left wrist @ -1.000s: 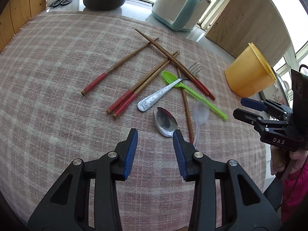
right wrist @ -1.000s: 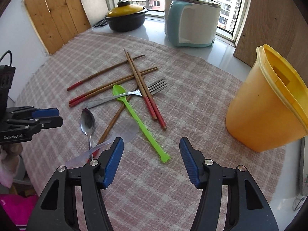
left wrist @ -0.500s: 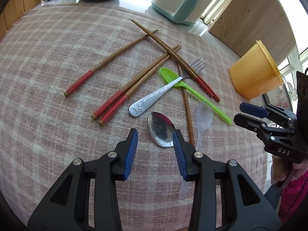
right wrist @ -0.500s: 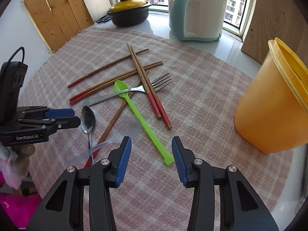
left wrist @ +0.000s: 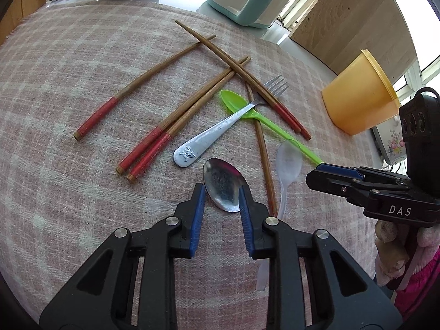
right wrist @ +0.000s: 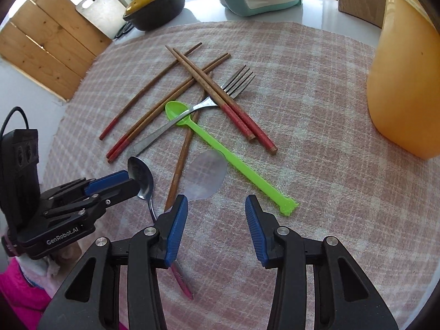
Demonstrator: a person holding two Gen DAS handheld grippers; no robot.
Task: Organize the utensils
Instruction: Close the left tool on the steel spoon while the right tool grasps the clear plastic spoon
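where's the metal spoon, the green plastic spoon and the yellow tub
metal spoon (left wrist: 223,184), left wrist view, on its bowl between the open fingers
green plastic spoon (right wrist: 236,165), right wrist view, midway along its handle
yellow tub (left wrist: 354,104), left wrist view, on its side wall

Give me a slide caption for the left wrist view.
Left gripper, jaws open, straddles the metal spoon amid scattered utensils on a checked cloth.

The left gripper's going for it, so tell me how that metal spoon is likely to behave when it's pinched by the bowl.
The metal spoon looks polished, so its curved bowl may slip between the left gripper pads. It is probably stiff and won't flex. Its handle runs back under the gripper, so it may swing down once lifted.
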